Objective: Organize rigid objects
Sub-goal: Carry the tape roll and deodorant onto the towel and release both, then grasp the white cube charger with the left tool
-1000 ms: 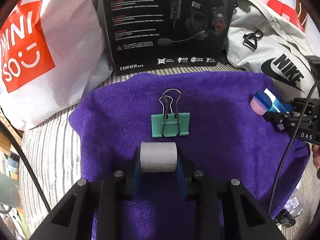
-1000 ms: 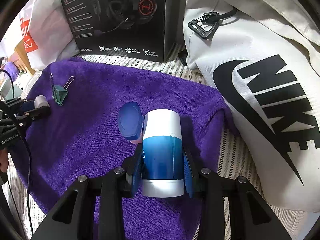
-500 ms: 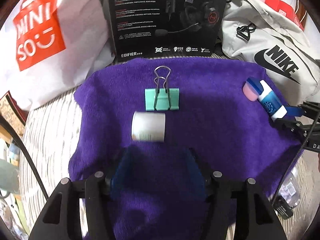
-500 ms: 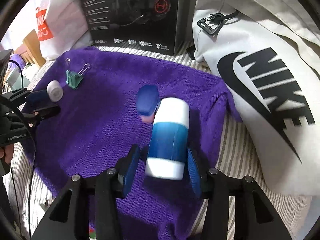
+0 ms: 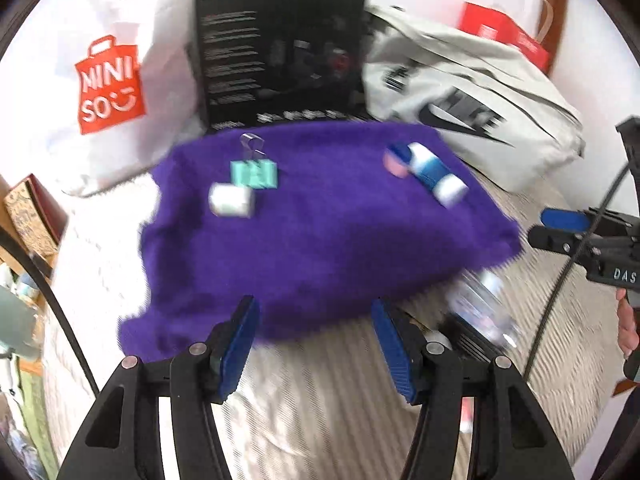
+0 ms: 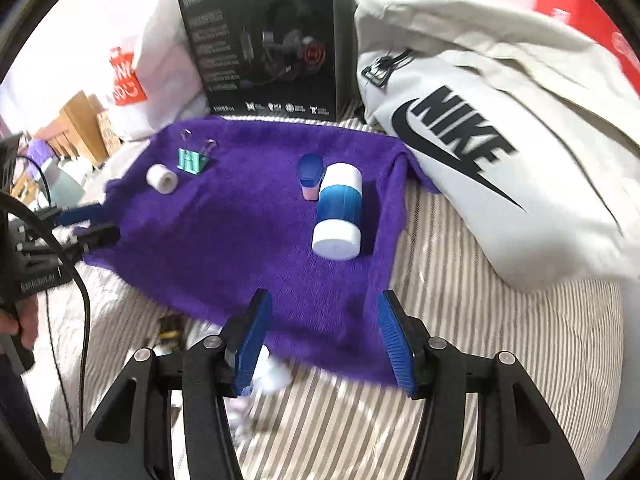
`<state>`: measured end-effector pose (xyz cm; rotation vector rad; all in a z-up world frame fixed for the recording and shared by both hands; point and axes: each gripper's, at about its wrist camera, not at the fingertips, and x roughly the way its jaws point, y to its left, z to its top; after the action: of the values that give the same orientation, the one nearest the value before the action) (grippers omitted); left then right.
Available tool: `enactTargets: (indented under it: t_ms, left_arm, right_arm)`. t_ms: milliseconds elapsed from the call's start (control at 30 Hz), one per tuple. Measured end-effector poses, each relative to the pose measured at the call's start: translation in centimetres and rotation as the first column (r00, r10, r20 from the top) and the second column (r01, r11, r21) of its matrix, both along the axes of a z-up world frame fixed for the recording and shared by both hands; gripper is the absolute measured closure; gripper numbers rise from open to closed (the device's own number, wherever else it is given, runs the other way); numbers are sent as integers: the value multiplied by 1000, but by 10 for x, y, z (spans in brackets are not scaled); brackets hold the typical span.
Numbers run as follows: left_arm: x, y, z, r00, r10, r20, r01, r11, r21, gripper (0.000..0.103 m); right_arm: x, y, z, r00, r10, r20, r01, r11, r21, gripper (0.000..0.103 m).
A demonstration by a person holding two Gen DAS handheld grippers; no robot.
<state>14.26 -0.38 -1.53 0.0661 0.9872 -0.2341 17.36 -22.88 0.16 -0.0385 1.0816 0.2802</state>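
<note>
A purple towel lies on a striped bed. On it lie a small white roll, a green binder clip, a blue-and-white bottle on its side, and a small blue-and-pink piece. My left gripper is open and empty, back over the towel's near edge. My right gripper is open and empty near the towel's front right corner.
A black headset box stands behind the towel. A white Miniso bag is at the left, a grey Nike bag at the right. Small blurred items lie on the bed by the towel's near edge.
Both grippers opened and let go: the left of the white roll, the right of the bottle. Both then pulled back from the towel. The items now rest on the towel.
</note>
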Motion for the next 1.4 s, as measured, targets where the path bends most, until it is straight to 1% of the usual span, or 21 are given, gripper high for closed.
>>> enactTargets:
  t_ms: [67,233,333,367,467,533,600,667,700,767,833,900,933,967,1000,1033,1133,1233,1400]
  left_arm:
    - [-10,-9,-4,1000,-12,-14,12,1000,-5,46]
    - [-29,-30,-17,997,-62,-38,60,997,-45,46]
    - [-32,-37,-29,996,-55,-64,54,998,-12,46]
    - [-33,-37,-31,997,-52,-64,52,999,-2,42]
    - [-39,-29,-31,998,-35,-58,34,999,-16,41]
    - [-40,-27,-31,998,-18,-52,18,1000,-1,39]
    - [-42,-31,-30,999,-25,-39,26,999,29,39]
    - [-41,-41,-34,999,-35,-36,38,995,96,40]
    - [-40,-45,-38,998,-42,-40,47,992,117,41]
    - [-38,-47,-42,998,-51,-47,56,992,113,42]
    - [-36,-45,-45,998,-44,-53,48,996,77,42]
    - [-35,-45,-46,998,-46,-47,49,996,76,42]
    - [-35,-46,-46,998,-49,-45,53,995,80,45]
    - [-36,-46,-45,998,-57,-41,60,996,70,52]
    - [-36,-47,-45,997,-66,-46,68,996,61,54]
    - [-35,-48,-46,997,-68,-43,71,995,68,57]
    - [-35,-50,-45,996,-82,-37,84,994,72,69]
    - [-36,-51,-45,995,-95,-39,98,992,79,77]
    - [-39,-41,-44,995,-81,-51,84,994,76,77]
  right_arm:
    - [-14,-7,5,1000,-21,6,21,1000,14,45]
    - [-50,-21,9,999,-52,2,52,998,31,44]
    - [-68,-25,7,997,-71,-4,71,997,43,41]
    - [-75,-27,5,997,-77,-11,77,996,52,41]
    - [-88,-31,2,995,-101,-28,103,991,87,41]
    - [-94,-31,2,995,-101,-25,103,990,100,41]
    - [-98,-29,1,995,-100,-25,102,990,95,41]
    - [-101,-27,0,995,-94,-24,96,991,95,41]
    - [-102,-26,0,996,-89,-25,91,991,96,41]
    - [-103,-24,-3,996,-80,-31,83,992,92,41]
    - [-104,-21,-5,997,-71,-37,73,994,79,41]
    - [-106,-21,-7,997,-69,-39,72,994,81,41]
    - [-106,-21,-7,997,-68,-42,71,994,85,41]
    - [-106,-21,-8,997,-69,-44,72,994,86,41]
    - [-107,-22,-10,996,-71,-48,75,994,84,41]
    - [-107,-22,-11,996,-71,-51,75,994,80,41]
    - [-106,-22,-14,995,-75,-58,80,994,77,41]
    - [-104,-22,-16,996,-75,-57,80,993,89,41]
    - [-91,-10,-20,998,-43,-49,48,994,95,41]
